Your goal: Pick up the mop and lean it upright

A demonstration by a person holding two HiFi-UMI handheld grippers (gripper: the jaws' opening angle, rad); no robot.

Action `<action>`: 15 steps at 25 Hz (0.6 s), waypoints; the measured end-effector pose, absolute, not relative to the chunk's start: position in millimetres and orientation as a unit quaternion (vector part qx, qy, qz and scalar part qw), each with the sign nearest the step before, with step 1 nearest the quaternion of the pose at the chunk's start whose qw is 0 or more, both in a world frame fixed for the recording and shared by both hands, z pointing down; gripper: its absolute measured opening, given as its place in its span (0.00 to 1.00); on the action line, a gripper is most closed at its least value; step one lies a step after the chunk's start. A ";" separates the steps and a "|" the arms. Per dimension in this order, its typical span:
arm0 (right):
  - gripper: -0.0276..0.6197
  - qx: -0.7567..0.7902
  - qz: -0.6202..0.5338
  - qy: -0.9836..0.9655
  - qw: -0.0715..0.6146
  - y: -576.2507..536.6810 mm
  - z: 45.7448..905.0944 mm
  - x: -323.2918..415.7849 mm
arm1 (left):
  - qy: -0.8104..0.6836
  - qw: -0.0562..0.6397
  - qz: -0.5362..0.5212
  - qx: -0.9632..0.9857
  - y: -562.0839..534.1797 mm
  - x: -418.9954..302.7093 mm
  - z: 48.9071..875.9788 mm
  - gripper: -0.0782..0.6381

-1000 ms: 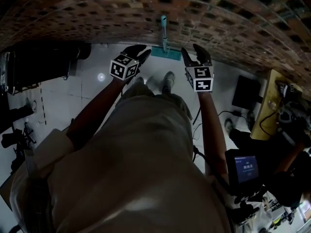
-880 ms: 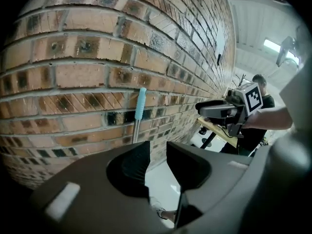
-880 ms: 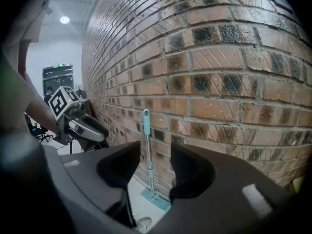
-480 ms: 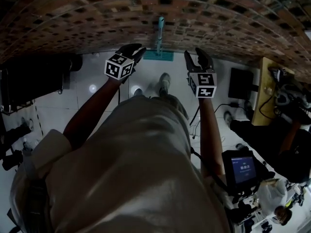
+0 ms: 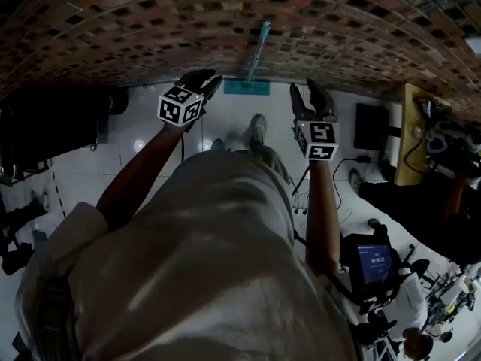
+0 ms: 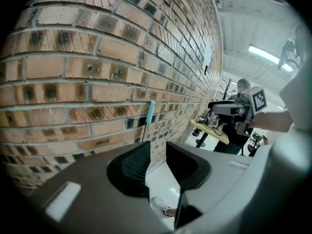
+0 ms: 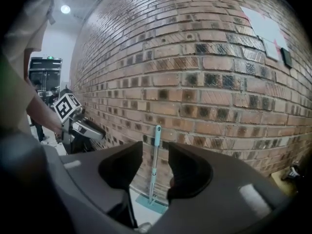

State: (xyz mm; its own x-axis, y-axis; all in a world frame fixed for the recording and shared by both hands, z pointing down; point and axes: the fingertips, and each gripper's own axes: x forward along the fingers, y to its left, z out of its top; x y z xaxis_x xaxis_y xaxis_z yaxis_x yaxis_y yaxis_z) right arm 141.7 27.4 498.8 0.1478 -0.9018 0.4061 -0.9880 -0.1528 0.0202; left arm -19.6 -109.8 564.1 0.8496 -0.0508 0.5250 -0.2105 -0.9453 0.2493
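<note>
Mop (image 5: 257,51) already leaning upright on brick wall (image 5: 150,36) at 12 o'clock, touched by neither left gripper (image 5: 204,83), narrowly open and empty, nor right gripper (image 5: 304,92), half open, jaws just closing on nothing; task seemingly finished.

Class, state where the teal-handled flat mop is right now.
Head view, top centre: the teal-handled flat mop leans upright against the red brick wall, ahead of and between the left gripper and right gripper.

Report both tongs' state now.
Left tongs: open, empty.
Right tongs: open, have just been closing, nothing between them; mop leans on the wall beyond.
</note>
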 end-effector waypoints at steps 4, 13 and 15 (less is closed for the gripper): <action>0.31 0.752 0.148 -0.627 0.139 35.8 493.9 122.3 | -0.069 0.146 0.254 0.954 -109.8 -39.8 553.5 0.28; 0.30 0.773 0.150 -0.603 0.127 64.7 495.2 85.4 | -0.065 0.135 0.228 0.962 -101.4 -83.2 536.1 0.28; 0.30 0.777 0.152 -0.597 0.125 73.2 497.8 76.4 | -0.066 0.133 0.225 0.963 -98.7 -94.3 536.9 0.26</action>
